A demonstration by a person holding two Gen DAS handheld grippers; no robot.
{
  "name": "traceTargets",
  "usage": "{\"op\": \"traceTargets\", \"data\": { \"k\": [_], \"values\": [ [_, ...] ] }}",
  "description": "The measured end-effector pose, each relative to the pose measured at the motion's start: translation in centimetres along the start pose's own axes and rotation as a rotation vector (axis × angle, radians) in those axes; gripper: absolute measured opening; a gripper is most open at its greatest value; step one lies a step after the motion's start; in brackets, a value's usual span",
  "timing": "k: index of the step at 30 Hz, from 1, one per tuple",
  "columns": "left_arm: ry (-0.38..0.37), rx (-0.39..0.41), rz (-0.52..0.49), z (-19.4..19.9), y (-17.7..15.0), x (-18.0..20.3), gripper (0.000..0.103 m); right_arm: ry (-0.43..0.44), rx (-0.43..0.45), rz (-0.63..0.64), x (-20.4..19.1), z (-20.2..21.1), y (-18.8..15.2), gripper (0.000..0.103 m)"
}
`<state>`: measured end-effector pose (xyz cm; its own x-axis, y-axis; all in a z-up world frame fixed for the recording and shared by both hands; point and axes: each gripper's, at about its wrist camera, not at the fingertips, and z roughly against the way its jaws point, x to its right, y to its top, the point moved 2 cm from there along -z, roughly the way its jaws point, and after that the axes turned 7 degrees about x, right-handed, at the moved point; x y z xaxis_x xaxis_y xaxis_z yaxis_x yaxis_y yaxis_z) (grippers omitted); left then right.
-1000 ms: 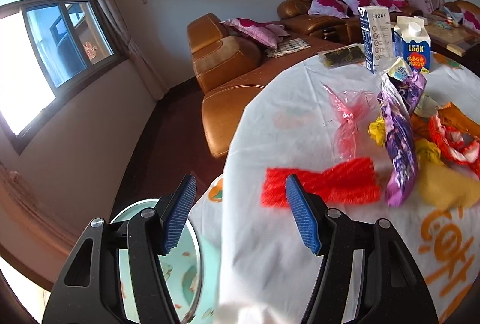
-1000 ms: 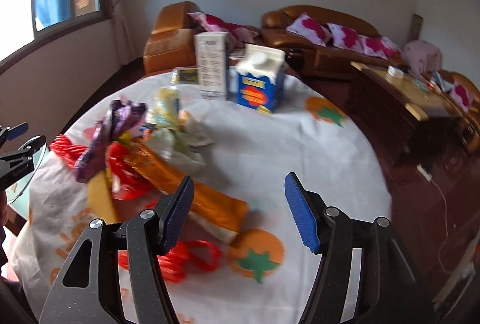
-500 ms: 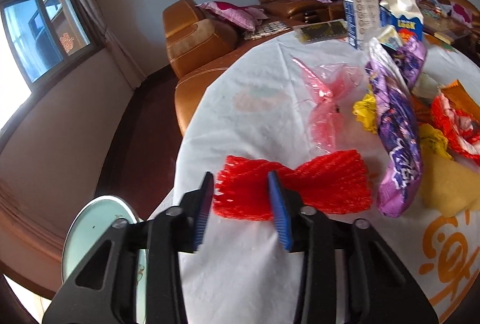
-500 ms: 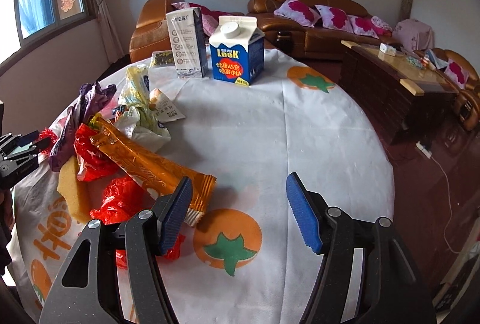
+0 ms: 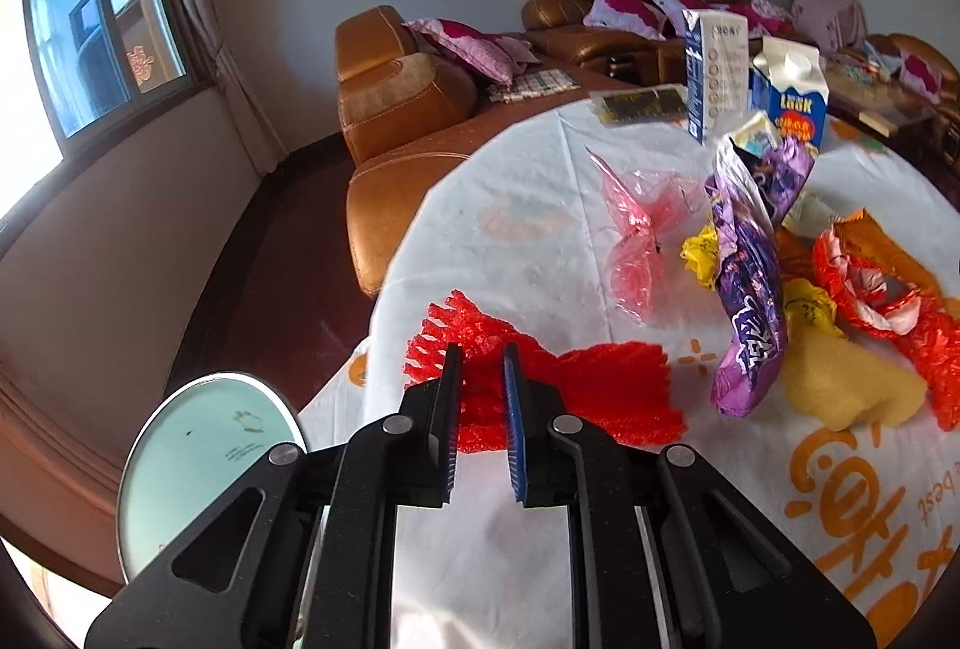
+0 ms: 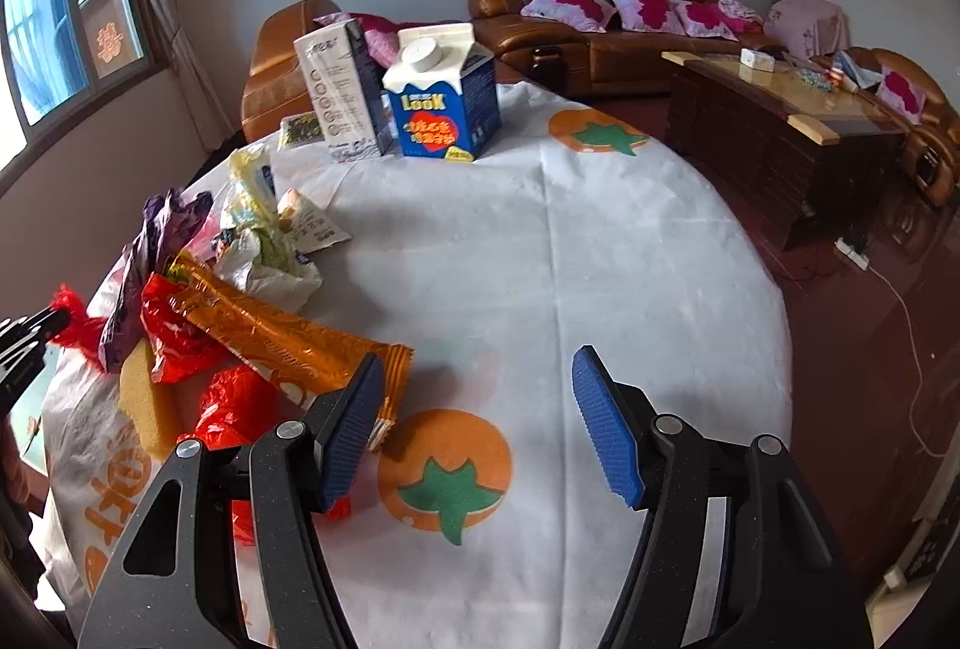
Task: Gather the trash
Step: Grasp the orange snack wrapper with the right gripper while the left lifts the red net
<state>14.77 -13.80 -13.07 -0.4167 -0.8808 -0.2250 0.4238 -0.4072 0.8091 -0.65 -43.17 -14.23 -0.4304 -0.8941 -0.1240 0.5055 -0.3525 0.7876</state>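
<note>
The left gripper [image 5: 482,397] was seen at the near left edge of the tabletop [image 5: 540,253], its jaws drawn close together and pinching the left part of a red foam net [image 5: 600,391] that lay on the white cloth. Below and to the left of it, off the tabletop, the round pale green rim of a bin [image 5: 204,445] was visible.

The right gripper [image 6: 477,421] was held over the near middle of the tabletop [image 6: 540,259] with its jaws spread wide and nothing between them; an orange fruit print on the cloth lay beneath. Its left finger stood just beside the near end of an orange wrapper [image 6: 288,337].

Just right of the net a purple wrapper [image 5: 750,289] was propped up, with a yellow sponge [image 5: 840,385] near its lower end and red plastic scraps [image 5: 870,289] beyond the sponge. A pink cellophane piece [image 5: 642,235] lay farther in, apart from the net. In the right wrist view the same heap was gathered on the left side, with a crumpled white bag [image 6: 264,253] behind the orange wrapper.

At the far side two cartons stood upright and side by side: a tall white carton [image 6: 342,90] and a blue milk carton [image 6: 444,96]. A small dark packet [image 5: 639,105] lay flat to their left. Beyond the tabletop a brown leather sofa [image 6: 600,24] with pink cushions was seen.
</note>
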Motion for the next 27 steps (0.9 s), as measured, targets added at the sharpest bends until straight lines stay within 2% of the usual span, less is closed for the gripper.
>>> {"op": "traceTargets", "data": {
  "k": [4, 10, 15, 17, 19, 23, 27],
  "values": [
    [0.012, 0.002, 0.015, 1.6, -1.1, -1.2, 0.013, -0.006, -0.011, -0.009, 0.2, -0.2, -0.2, 0.064],
    [0.021, -0.042, -0.015, 1.3, -3.6, -1.0, 0.013, 0.030, -0.053, 0.011, -1.7, -1.4, -0.3, 0.064],
    [0.021, -0.032, -0.018, 1.4, -3.8, -1.0, 0.013, 0.064, -0.101, 0.018, -3.0, -2.9, 0.3, 0.063],
    [0.017, -0.035, -0.016, 1.3, -3.9, -1.1, 0.013, 0.069, -0.130, 0.032, -3.4, -3.7, 0.2, 0.054],
    [0.015, -0.036, -0.015, 1.2, -3.9, -1.1, 0.013, 0.075, -0.161, 0.036, -3.5, -4.3, -0.2, 0.051],
    [0.013, -0.033, -0.019, 1.2, -3.9, -1.0, 0.013, 0.085, -0.166, 0.067, -4.0, -4.4, -0.2, 0.035],
    [0.007, -0.033, -0.011, 1.2, -3.8, -1.1, 0.013, 0.084, -0.168, 0.098, -4.5, -4.3, -0.3, 0.025]
  ]
}}
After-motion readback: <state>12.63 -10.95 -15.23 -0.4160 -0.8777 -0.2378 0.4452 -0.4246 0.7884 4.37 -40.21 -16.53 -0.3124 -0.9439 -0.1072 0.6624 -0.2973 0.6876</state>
